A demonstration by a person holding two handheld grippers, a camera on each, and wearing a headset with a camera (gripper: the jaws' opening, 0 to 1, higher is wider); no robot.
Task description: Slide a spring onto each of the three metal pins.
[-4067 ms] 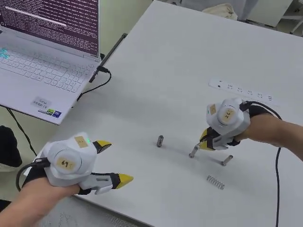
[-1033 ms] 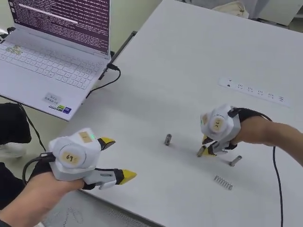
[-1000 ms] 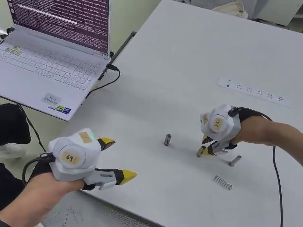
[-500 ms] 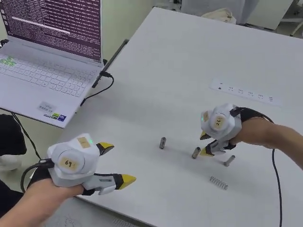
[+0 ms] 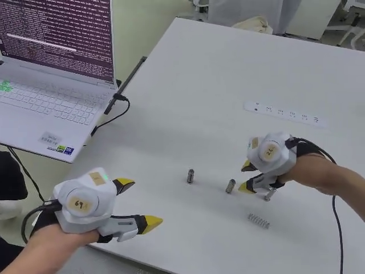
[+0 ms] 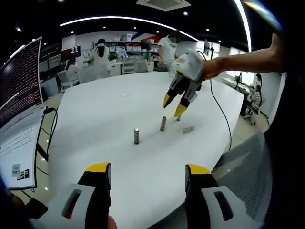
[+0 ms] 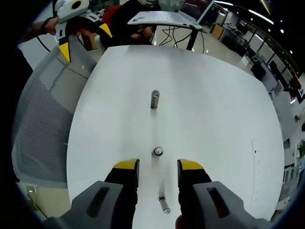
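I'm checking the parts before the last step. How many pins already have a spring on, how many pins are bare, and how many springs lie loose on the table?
Pins with a spring on: 2
Bare pin, lying flat: 1
Loose spring: 1
Total: 4

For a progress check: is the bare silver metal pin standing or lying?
Lying: the bare silver metal pin rests flat on the white table.
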